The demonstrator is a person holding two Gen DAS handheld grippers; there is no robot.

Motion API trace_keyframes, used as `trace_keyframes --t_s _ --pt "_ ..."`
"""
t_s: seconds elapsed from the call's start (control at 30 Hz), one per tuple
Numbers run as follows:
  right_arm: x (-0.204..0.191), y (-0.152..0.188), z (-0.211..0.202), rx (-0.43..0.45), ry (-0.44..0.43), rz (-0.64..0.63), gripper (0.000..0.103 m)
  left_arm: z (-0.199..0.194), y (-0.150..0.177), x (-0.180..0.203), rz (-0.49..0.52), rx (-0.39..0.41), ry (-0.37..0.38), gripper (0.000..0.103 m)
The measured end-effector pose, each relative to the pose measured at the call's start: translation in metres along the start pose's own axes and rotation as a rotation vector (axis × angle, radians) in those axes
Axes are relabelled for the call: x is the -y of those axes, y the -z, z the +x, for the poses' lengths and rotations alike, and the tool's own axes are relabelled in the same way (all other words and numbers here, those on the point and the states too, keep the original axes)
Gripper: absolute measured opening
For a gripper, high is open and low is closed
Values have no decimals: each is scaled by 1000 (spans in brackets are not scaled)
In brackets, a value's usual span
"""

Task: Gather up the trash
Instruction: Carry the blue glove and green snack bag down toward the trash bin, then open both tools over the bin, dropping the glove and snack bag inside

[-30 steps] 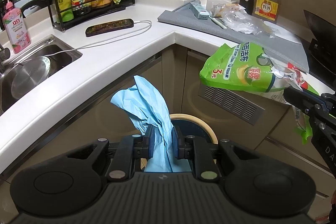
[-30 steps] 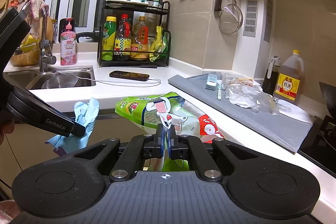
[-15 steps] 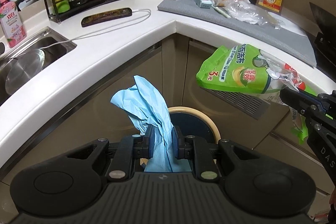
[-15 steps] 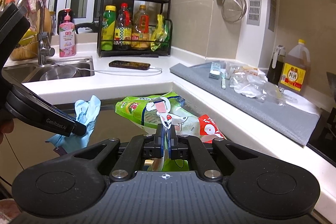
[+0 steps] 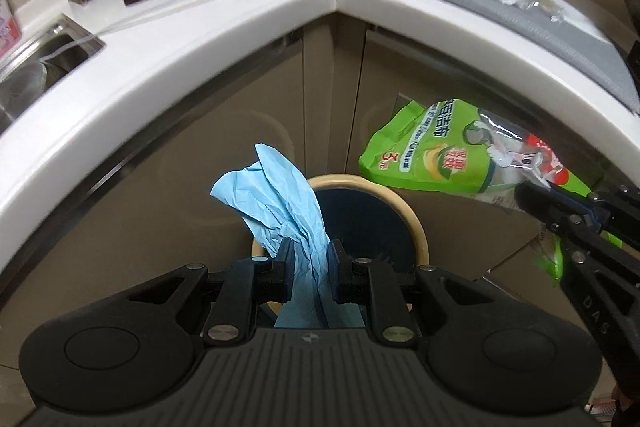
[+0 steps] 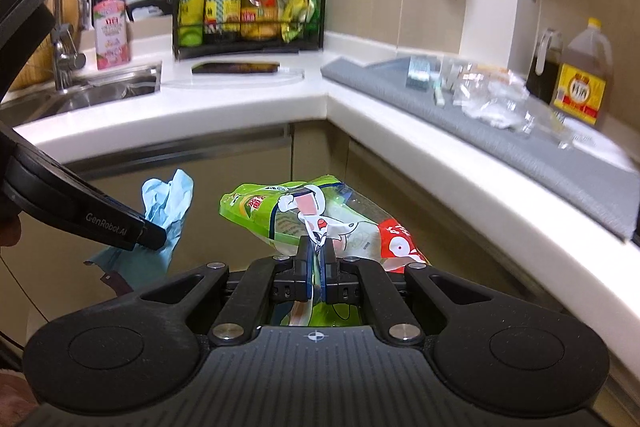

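My left gripper [image 5: 308,259] is shut on a crumpled blue glove [image 5: 276,199], held just above a round bin [image 5: 414,223] with a tan rim and dark inside, on the floor by the corner cabinets. My right gripper [image 6: 317,254] is shut on the edge of a green plastic wrapper bag [image 6: 280,211] with red and white print. In the left wrist view that bag [image 5: 436,159] hangs to the right of the bin, a little above its rim, with the right gripper [image 5: 536,195] behind it. The left gripper [image 6: 154,237] and blue glove [image 6: 166,199] show at the left of the right wrist view.
A white L-shaped counter [image 5: 224,39] overhangs the bin. On it lie a grey mat [image 6: 520,143] with clear plastic scraps [image 6: 492,99], an oil jug [image 6: 580,83], a phone on a cable [image 6: 236,67], a bottle rack [image 6: 244,7] and a sink [image 6: 100,91].
Both grippers have dropped below the counter edge and moved in toward the bin, each still holding its item. The bin now looks larger and closer under the blue glove.
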State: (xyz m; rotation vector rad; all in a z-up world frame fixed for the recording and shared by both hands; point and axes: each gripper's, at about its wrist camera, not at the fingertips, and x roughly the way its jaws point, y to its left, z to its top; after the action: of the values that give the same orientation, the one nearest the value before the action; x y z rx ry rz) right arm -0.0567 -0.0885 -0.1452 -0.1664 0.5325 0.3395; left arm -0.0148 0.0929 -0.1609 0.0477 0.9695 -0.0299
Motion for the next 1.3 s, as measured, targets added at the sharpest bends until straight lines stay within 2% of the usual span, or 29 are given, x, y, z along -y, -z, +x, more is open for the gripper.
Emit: trace_keyframes --t_s 0.4,0.8,1.3 --pt "12 27 85 -169 -8 40 4 87 -4 4 6 -160 8 19" --pt "12 65 166 -332 -29 51 4 169 -3 7 31 -274 34 19" --pt "10 93 233 -483 -43 89 4 231 0 18 61 -362 33 19"
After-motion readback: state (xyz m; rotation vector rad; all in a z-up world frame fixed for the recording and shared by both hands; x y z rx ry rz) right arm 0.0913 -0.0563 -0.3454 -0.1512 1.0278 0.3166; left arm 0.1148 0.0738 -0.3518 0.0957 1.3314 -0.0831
